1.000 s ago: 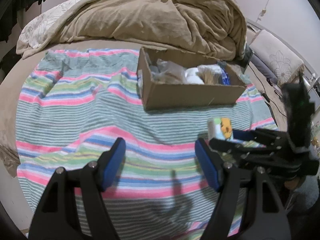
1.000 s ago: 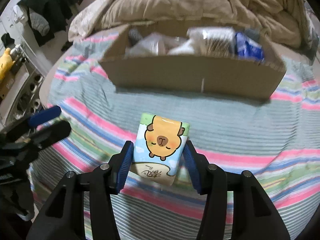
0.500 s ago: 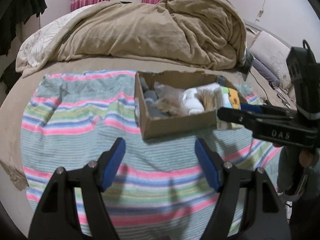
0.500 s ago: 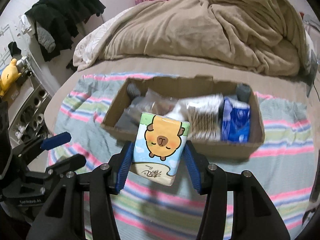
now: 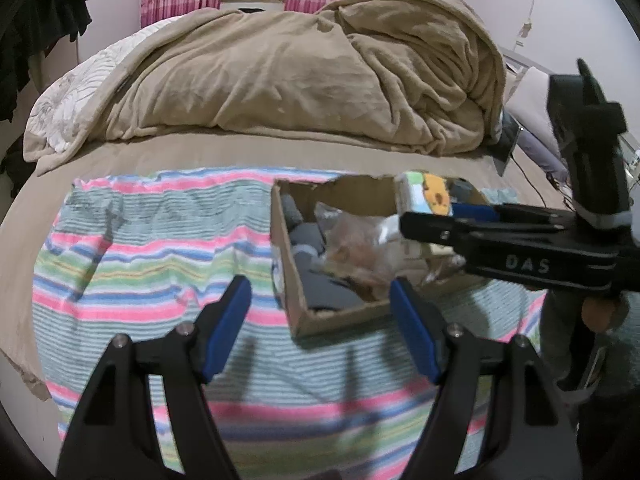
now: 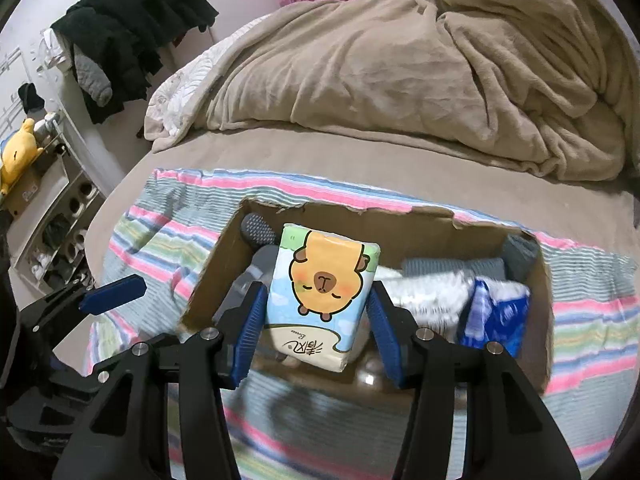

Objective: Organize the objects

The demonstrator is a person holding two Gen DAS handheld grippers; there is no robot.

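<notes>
The right gripper is clenching a tissue pack printed with a cartoon capybara, its blue fingers pressing on both sides of the pack. The pack is hanging over the open cardboard box, which is sitting on a striped towel spread across the bed.

The right wrist view is showing the pack's face and the box's right part: a blue packet and a white wrapped bundle are lying side by side there, with a dark textured thing in the far left corner. The left wrist view is showing what that view hides: the pack from the side, held clear above the box's contents, plus the box's left end, where dark grey items and a crinkled clear bag are lying.

The left gripper is hovering over the towel just in front of the box, its fingers spread wide and grasping nothing. A rumpled tan blanket is filling the far side of the bed. Only the right wrist view is taking in black clothes hanging on the left and a yellow plush toy on a shelf.
</notes>
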